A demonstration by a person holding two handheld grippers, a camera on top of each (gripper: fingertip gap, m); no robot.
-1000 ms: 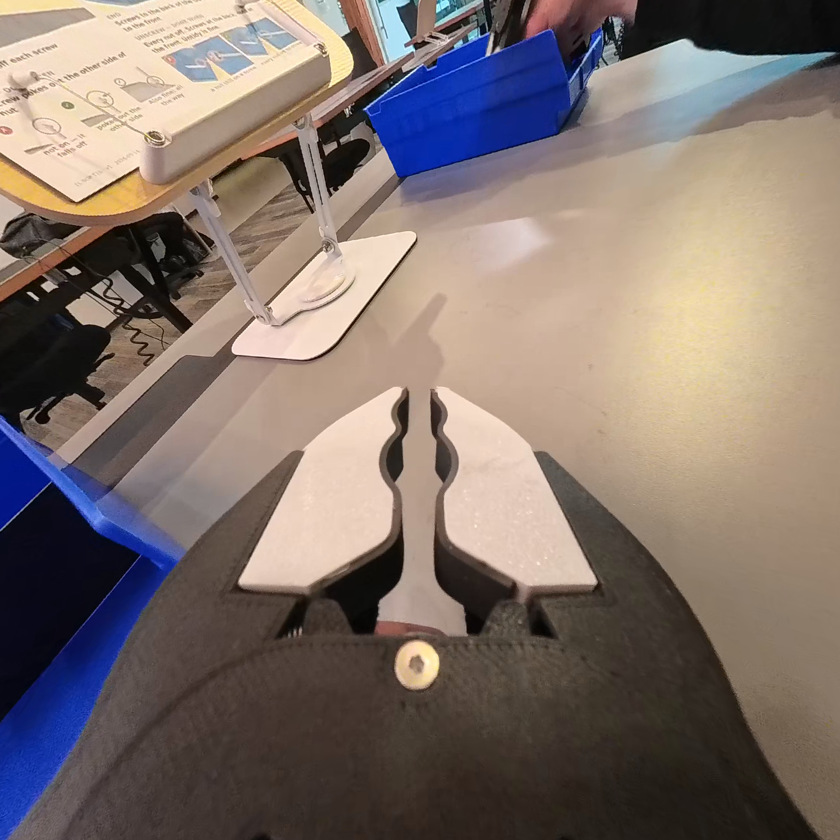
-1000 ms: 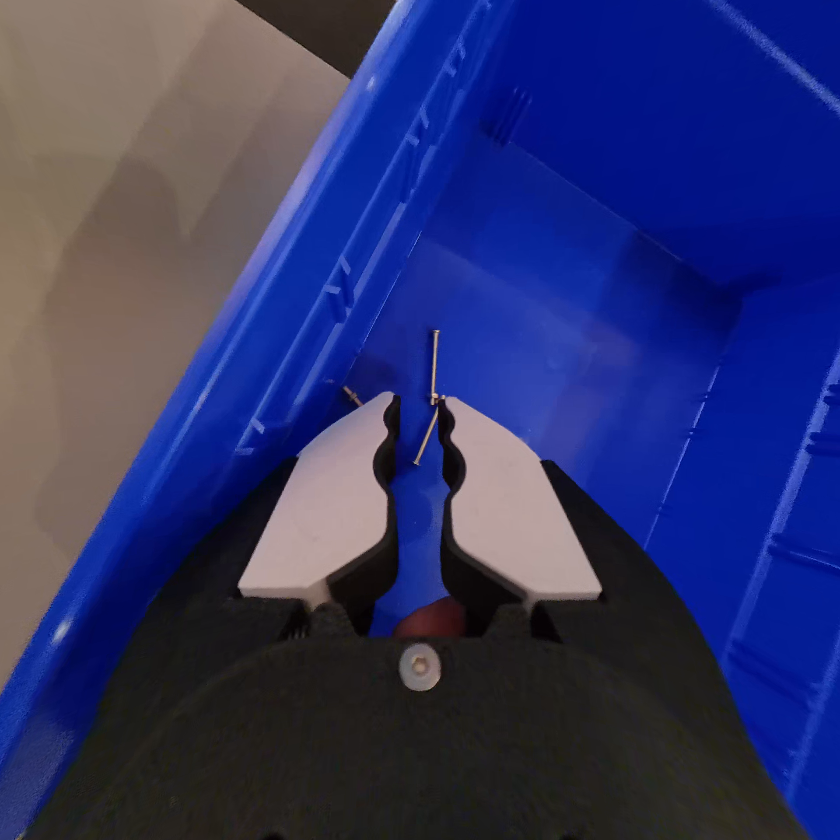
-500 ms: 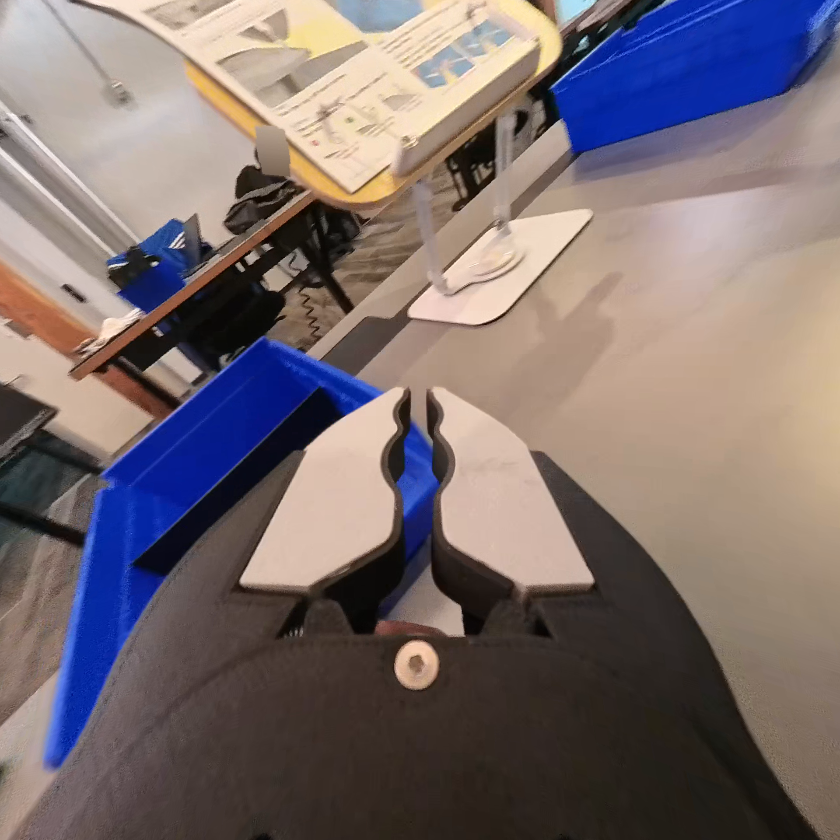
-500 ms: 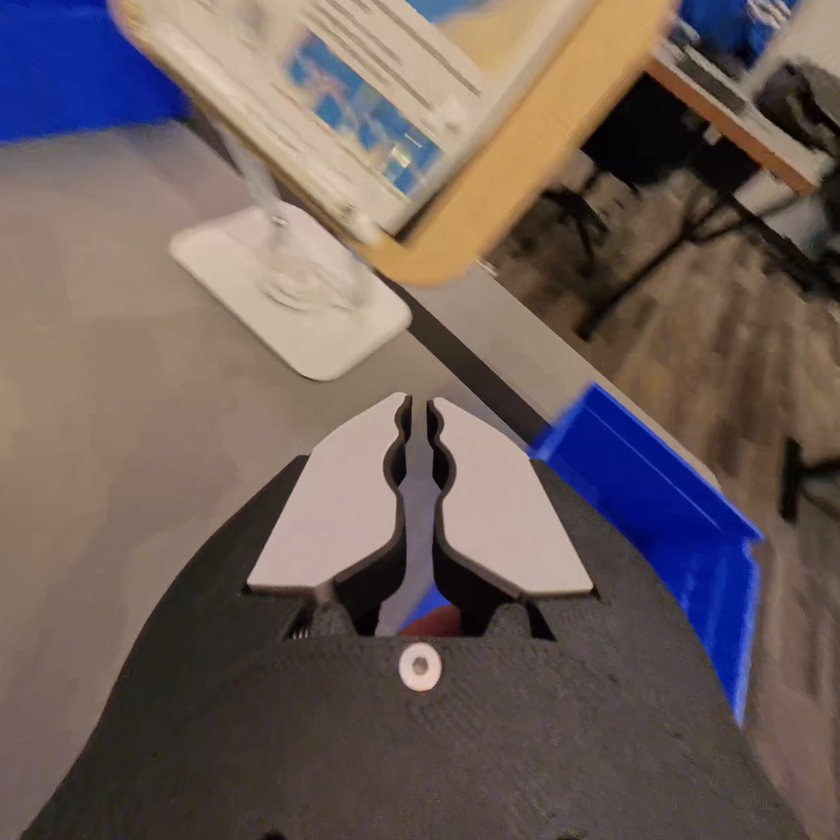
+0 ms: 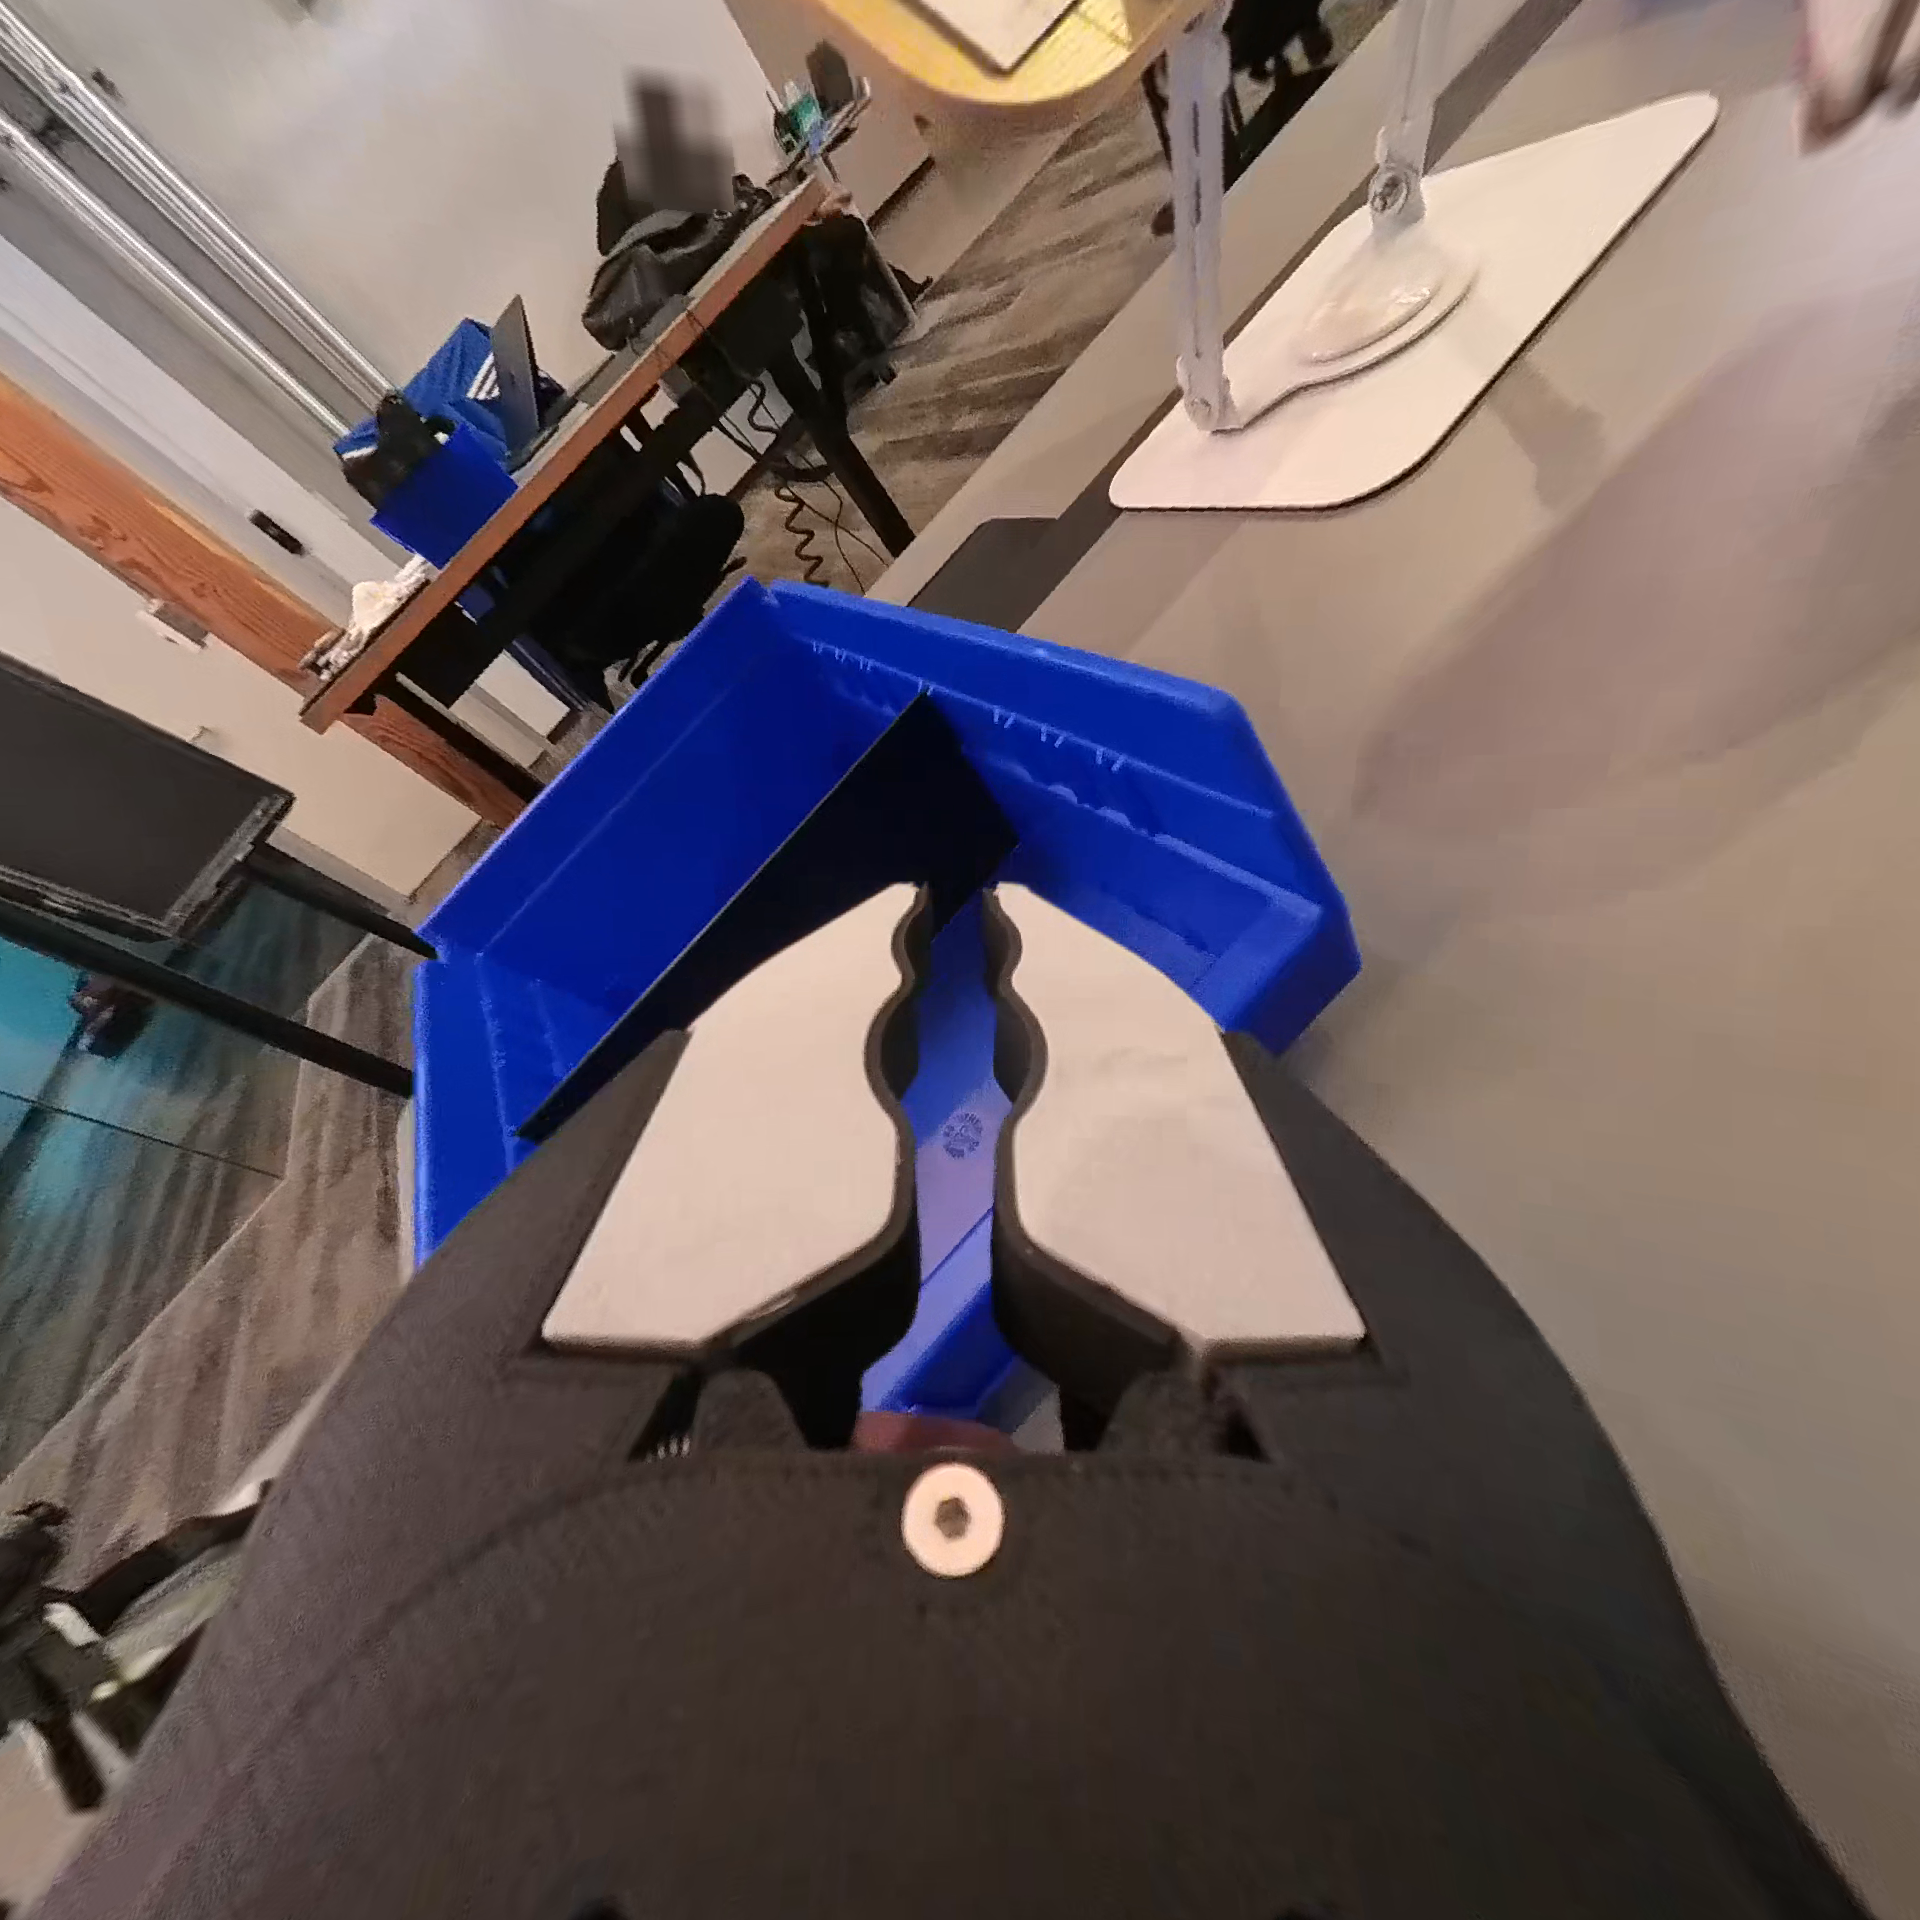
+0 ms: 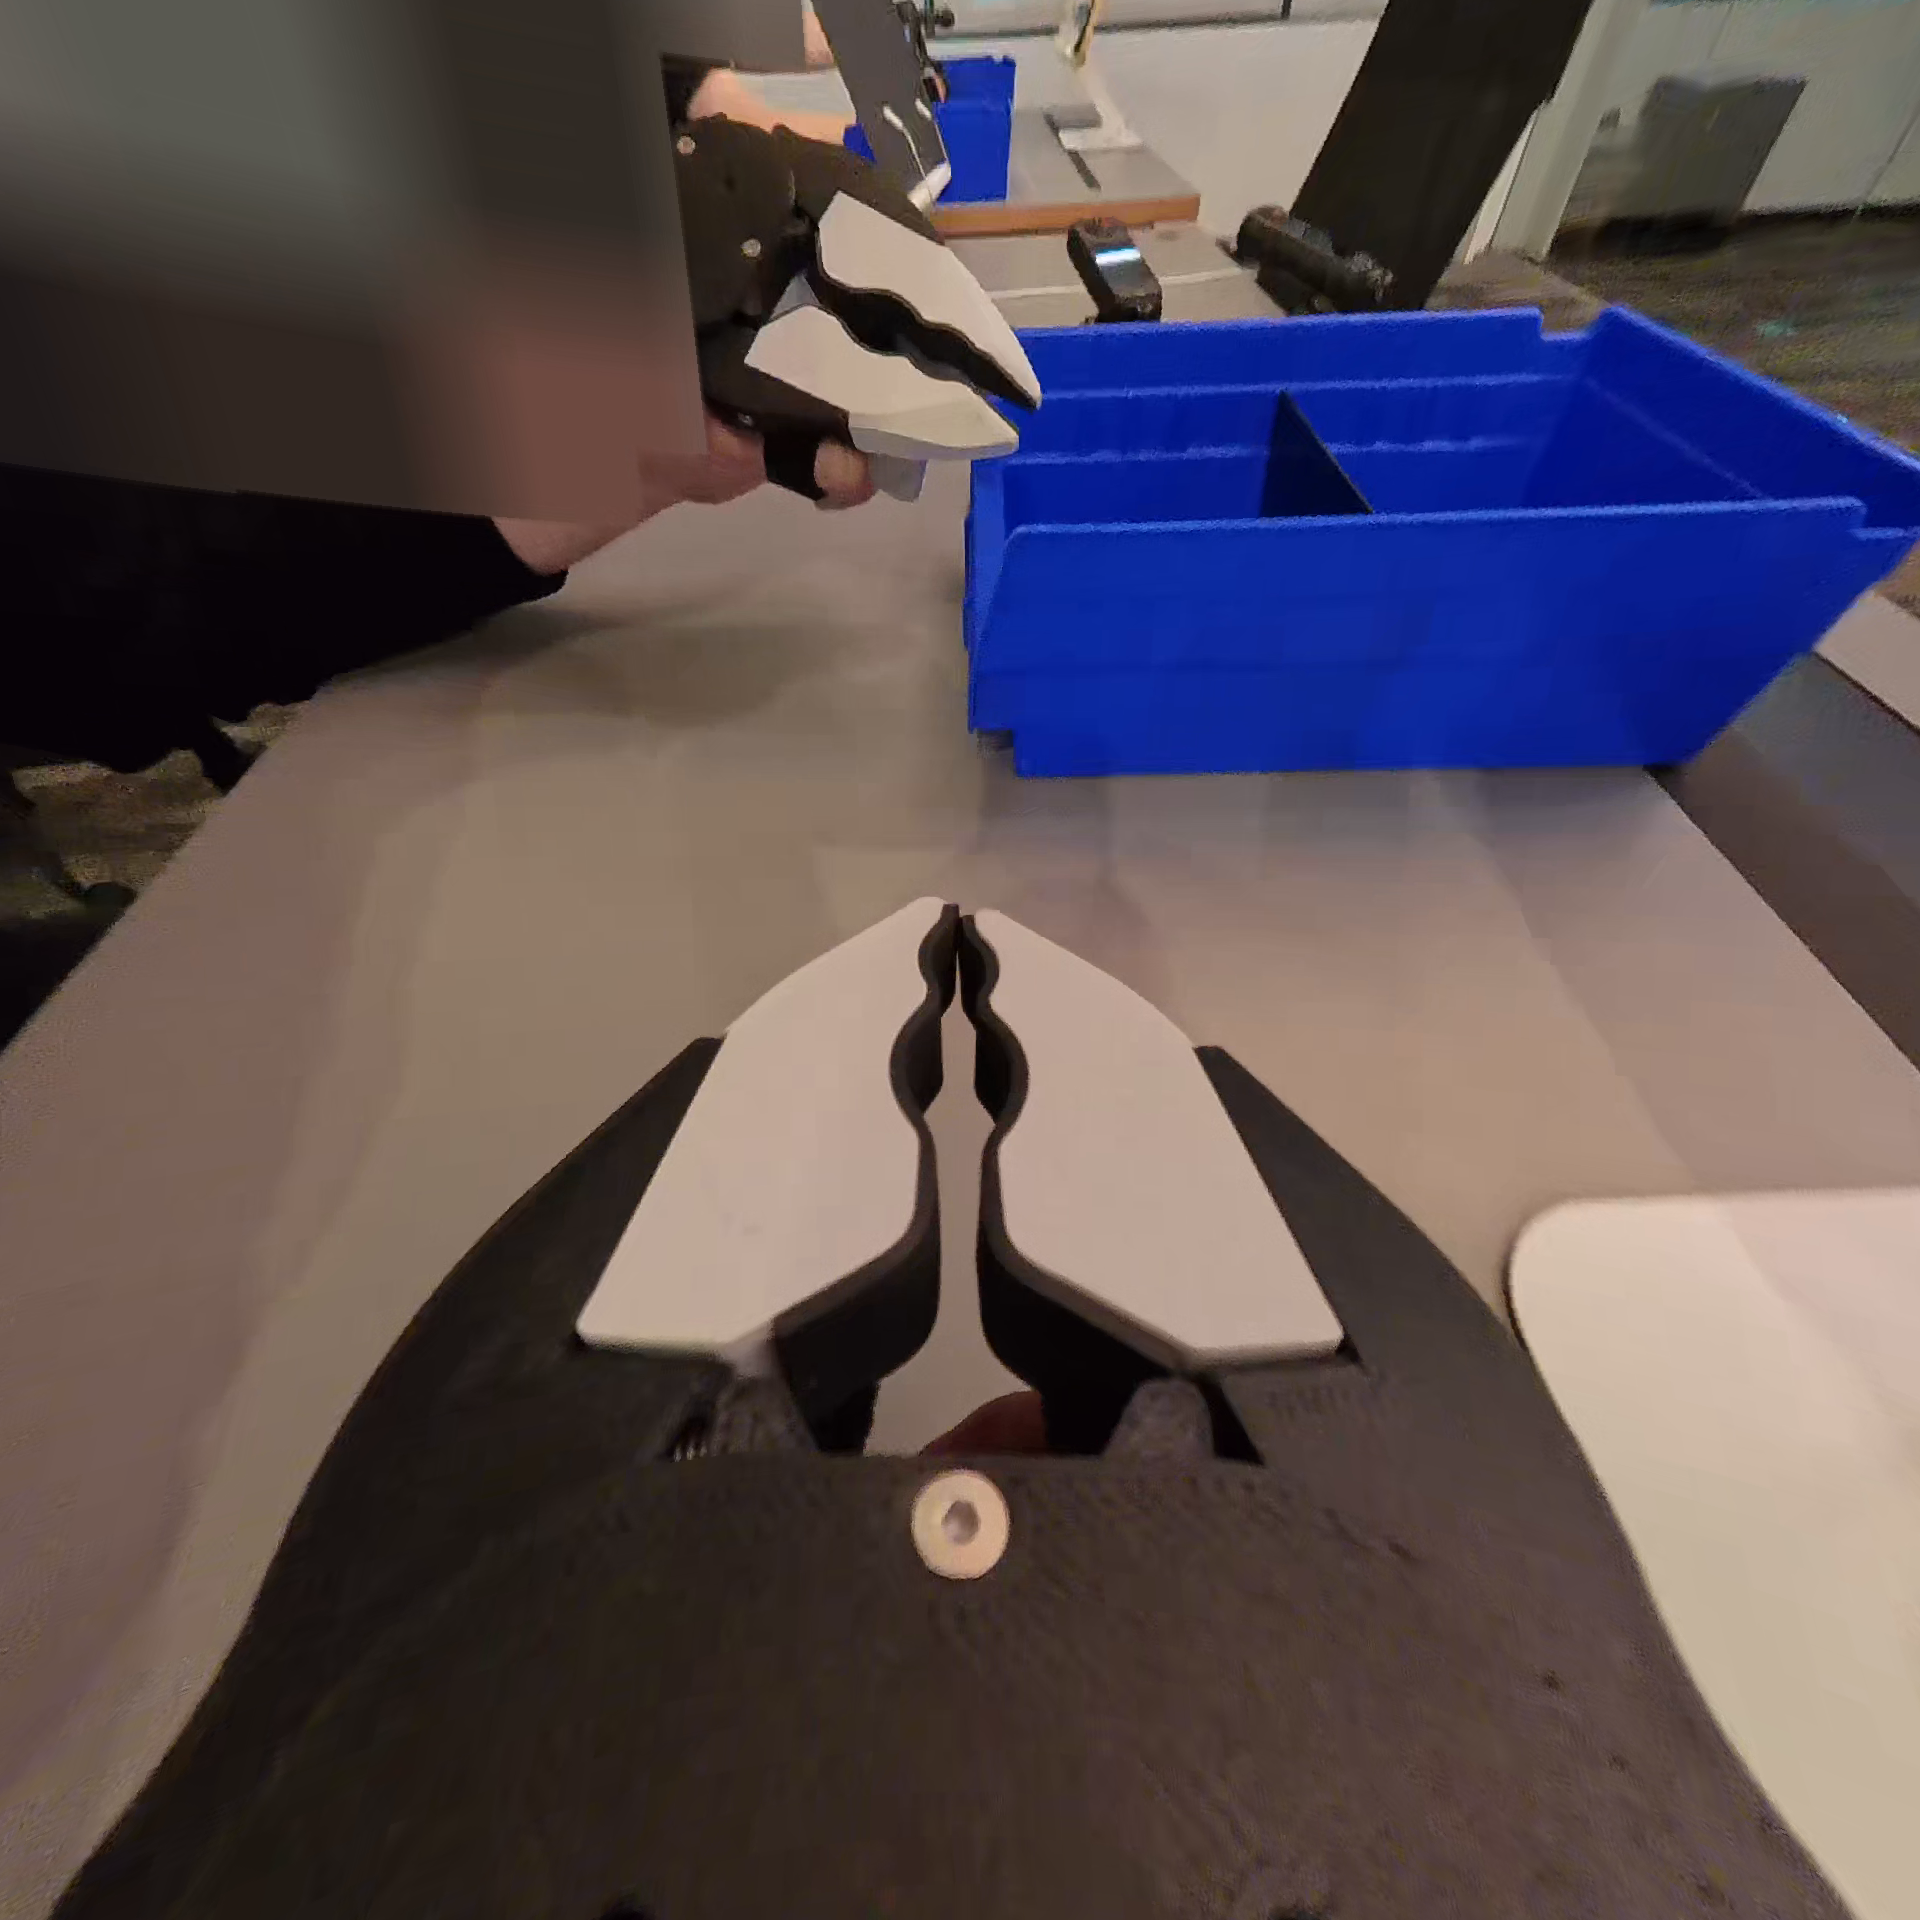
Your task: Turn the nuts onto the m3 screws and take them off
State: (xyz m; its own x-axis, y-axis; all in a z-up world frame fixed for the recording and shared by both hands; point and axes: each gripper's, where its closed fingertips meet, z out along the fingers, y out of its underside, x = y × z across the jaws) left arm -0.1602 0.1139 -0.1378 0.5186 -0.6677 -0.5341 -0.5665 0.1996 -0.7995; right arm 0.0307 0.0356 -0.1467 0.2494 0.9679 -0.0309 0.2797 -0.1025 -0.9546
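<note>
Right gripper (image 6: 957,920), black body with pale grey wavy-edged fingers: held low over the smooth grey tabletop (image 6: 623,935). Tips nearly pressed together, a hairline gap at the front; whether anything is pinched there cannot be told.

White rounded stand base plate (image 6: 1714,1455): flat on the tabletop, just beside the right gripper on its right. In the left wrist view, two slim white struts rise from the base plate (image 5: 1455,312) to a tan board at the top edge.

Left gripper (image 5: 958,902), same make: fingers spread a little, nothing between them. Seen from the right wrist view, the left gripper (image 6: 1003,416) is held in a person's hand (image 6: 769,468), hovering just at the near left corner of the bin.

Blue plastic bin (image 6: 1455,623) with a dark divider (image 6: 1314,468): stands at the table's far end, two compartments.

M3 screws and nuts: none can be made out in either view; bin interior mostly hidden.
</note>
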